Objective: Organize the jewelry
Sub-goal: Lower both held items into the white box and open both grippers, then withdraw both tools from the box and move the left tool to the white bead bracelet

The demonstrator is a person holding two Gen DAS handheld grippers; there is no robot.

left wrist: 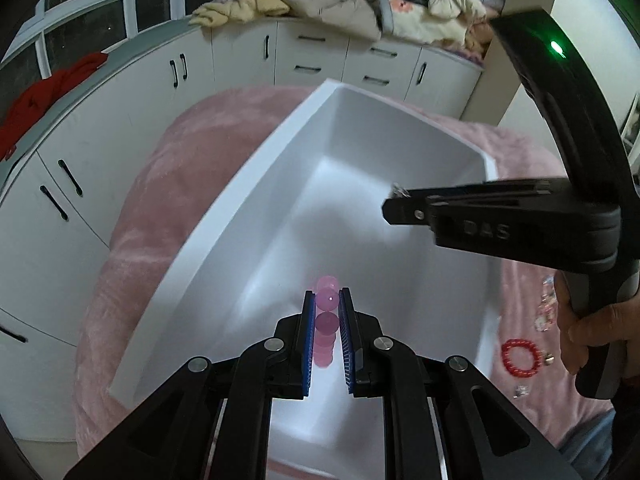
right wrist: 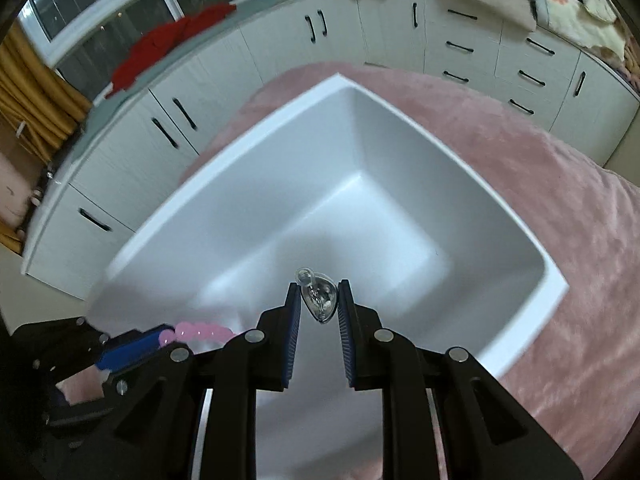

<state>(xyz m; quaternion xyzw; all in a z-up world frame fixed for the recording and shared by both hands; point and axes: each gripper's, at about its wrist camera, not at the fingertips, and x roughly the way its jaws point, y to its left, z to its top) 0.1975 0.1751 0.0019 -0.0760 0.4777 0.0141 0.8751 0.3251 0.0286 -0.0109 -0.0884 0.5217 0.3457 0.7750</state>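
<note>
A white box [left wrist: 256, 184] lies open on a pink blanket [left wrist: 168, 184]. My left gripper [left wrist: 327, 300] is shut on a pink bead bracelet [left wrist: 326, 322] and holds it over the box's near end. My right gripper [right wrist: 319, 294] is shut on a clear silver pendant [right wrist: 319, 300] over the box [right wrist: 552, 280]. The right gripper also shows in the left wrist view [left wrist: 394, 200], above the box's right side. The pink bracelet [right wrist: 196, 331] and the left gripper [right wrist: 160, 338] show at lower left in the right wrist view.
A red bead bracelet [left wrist: 520, 358] and several small pieces of jewelry [left wrist: 546, 312] lie on the blanket right of the box. White cabinets [left wrist: 248, 56] with piled clothes [left wrist: 340, 0] curve behind. A red cloth [left wrist: 48, 92] lies on the sill.
</note>
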